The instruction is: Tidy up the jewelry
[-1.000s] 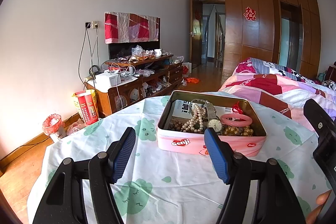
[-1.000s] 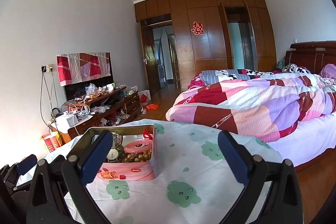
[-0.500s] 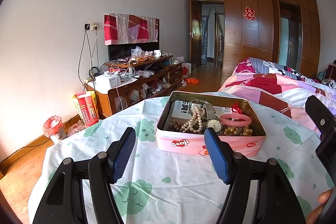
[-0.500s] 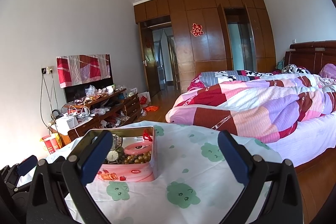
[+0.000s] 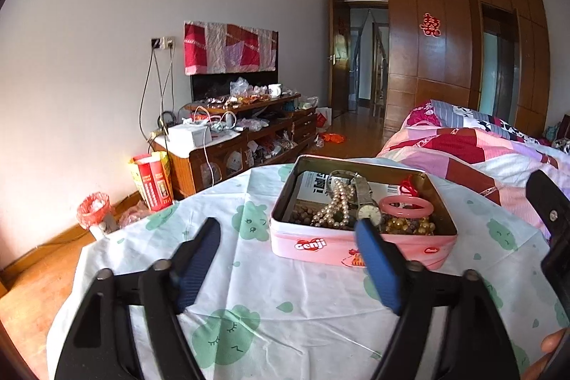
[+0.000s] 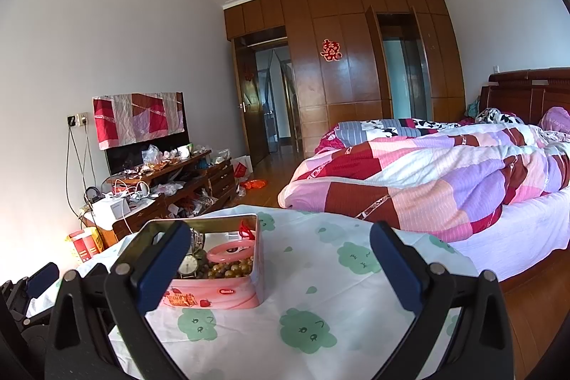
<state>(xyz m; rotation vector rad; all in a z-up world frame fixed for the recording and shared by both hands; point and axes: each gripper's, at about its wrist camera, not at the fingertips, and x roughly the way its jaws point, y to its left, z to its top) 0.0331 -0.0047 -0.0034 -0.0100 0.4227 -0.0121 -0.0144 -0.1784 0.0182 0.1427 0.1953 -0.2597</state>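
A pink tin (image 5: 322, 243) stands lidless on the table, just beyond my left gripper (image 5: 286, 226). In it lie a pearl necklace (image 5: 335, 205), a wristwatch (image 5: 368, 211), a pink bangle (image 5: 406, 206), amber beads (image 5: 409, 225) and brown beads (image 5: 302, 214). The left jaws are opening wide, and nothing is between them. In the right wrist view the tin (image 6: 228, 291) sits partly behind the left finger of my right gripper (image 6: 274, 232), which is open and empty. One right-gripper finger (image 5: 547, 198) shows at the edge of the left view.
The table wears a white cloth (image 5: 285, 305) with green cloud prints. A bed with a patchwork quilt (image 6: 427, 180) lies to the right. A cluttered wooden TV cabinet (image 5: 245, 138) stands along the left wall, with a red-lined bin (image 5: 93, 207) on the floor.
The left gripper's fingers stand slightly wider apart than before. Neither hand has moved, and the tin and its contents lie as they did.
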